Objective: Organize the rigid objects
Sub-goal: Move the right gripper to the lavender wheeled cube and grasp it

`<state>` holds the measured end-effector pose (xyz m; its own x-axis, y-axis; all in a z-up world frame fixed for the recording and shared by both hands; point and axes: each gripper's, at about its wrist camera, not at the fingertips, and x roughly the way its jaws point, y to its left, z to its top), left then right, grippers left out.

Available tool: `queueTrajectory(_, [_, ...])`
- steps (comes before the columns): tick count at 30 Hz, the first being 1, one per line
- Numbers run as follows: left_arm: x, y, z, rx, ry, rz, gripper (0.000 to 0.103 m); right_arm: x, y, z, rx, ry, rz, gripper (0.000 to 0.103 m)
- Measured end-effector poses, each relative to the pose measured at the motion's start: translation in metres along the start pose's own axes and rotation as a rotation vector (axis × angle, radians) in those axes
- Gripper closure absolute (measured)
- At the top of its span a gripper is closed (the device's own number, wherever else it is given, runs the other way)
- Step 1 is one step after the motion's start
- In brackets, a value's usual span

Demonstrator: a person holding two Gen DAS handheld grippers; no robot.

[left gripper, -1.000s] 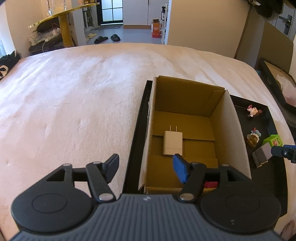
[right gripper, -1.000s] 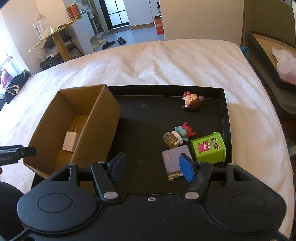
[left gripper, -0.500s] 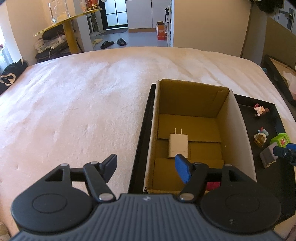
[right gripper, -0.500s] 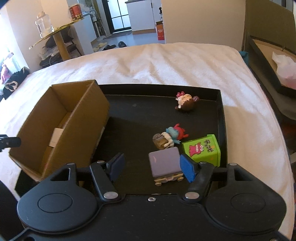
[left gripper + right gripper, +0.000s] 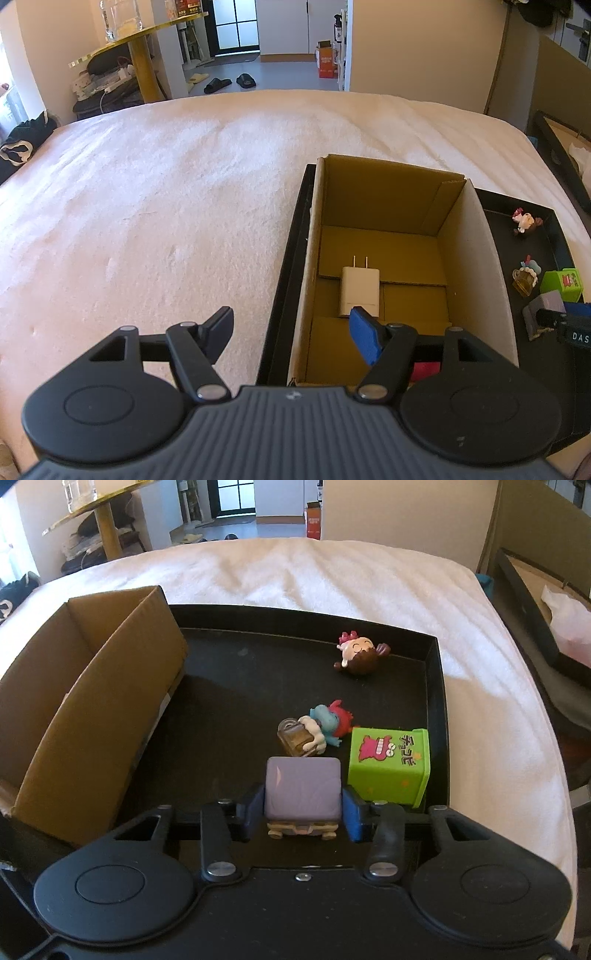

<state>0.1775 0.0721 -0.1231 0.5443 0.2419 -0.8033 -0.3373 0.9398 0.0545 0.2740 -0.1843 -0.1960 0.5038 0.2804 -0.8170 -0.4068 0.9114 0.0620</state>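
Observation:
A black tray lies on the bed with a cardboard box at its left. My right gripper is shut on a purple block toy near the tray's front. Beside it stand a green cube, a blue-red figure with a small bottle and a brown-haired doll. My left gripper is open and empty, hovering over the box's near left wall. A white charger plug lies inside the box. The purple toy also shows in the left wrist view.
The white bedspread spreads left of and behind the tray. Something red lies in the box's near corner behind my left finger. A dark framed box sits off the bed at right. A yellow table stands far back.
My right gripper has moved forward and closed its fingers around the purple block toy. The left gripper has drifted back a little and stays open.

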Motion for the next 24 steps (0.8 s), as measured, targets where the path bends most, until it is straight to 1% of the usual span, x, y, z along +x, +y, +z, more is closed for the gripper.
queueTrajectory(4, [-0.001, 0.001, 0.000, -0.005, -0.004, -0.006, 0.035, -0.006, 0.002, -0.001, 0.005, 0.016, 0.004, 0.060])
queueTrajectory(14, [-0.005, 0.004, 0.000, -0.013, -0.012, -0.020, 0.035, -0.037, 0.013, 0.012, 0.005, -0.036, 0.026, 0.060])
queueTrajectory(20, [-0.007, 0.006, -0.001, -0.021, -0.021, -0.021, 0.035, -0.047, 0.015, 0.022, 0.029, -0.050, 0.036, 0.060])
queueTrajectory(24, [-0.007, 0.007, -0.001, -0.025, -0.018, -0.021, 0.035, -0.055, 0.023, 0.030, 0.014, -0.070, 0.036, 0.060])
